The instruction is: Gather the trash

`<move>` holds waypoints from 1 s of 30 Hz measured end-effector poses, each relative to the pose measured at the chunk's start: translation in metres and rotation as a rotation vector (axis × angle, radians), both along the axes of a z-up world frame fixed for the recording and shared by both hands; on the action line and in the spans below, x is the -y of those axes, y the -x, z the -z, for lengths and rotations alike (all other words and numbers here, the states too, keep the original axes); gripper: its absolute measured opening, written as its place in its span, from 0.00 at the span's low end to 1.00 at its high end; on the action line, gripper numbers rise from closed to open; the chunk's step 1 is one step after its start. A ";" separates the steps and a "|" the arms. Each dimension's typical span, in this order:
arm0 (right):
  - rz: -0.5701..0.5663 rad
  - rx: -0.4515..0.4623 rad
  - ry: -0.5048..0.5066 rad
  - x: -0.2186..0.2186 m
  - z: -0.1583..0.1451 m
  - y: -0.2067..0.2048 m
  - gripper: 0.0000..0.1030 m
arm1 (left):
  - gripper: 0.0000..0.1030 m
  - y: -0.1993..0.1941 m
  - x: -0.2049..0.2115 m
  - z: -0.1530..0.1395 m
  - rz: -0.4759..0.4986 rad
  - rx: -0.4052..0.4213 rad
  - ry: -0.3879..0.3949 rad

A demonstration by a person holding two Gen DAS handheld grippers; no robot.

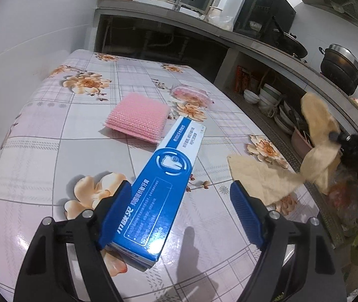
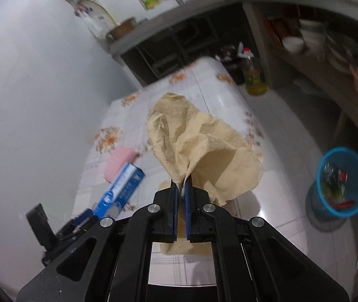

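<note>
The right gripper [image 2: 184,185] is clamped on a crumpled tan paper towel [image 2: 204,146], lifted off the tabletop [image 1: 53,151]. The left gripper [image 1: 181,201] stands apart around the blue toothpaste box [image 1: 158,181], not pressing it. On the floor to the right, a blue bin [image 2: 342,181] already holds some trash; box and towel remain.

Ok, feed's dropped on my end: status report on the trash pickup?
Right gripper shut on crumpled beige paper, lifted off table. Left gripper open around blue toothpaste box. Blue bin on floor, path clear.
</note>
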State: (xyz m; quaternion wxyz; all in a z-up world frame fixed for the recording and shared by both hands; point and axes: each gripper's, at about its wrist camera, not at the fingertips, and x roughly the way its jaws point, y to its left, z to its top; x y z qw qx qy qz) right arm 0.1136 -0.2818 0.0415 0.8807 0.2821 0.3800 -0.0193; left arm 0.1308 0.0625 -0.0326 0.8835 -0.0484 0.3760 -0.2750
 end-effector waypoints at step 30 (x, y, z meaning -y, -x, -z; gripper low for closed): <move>-0.093 -0.125 0.005 -0.020 0.056 -0.020 0.81 | 0.76 0.013 0.018 0.007 0.252 -0.220 0.249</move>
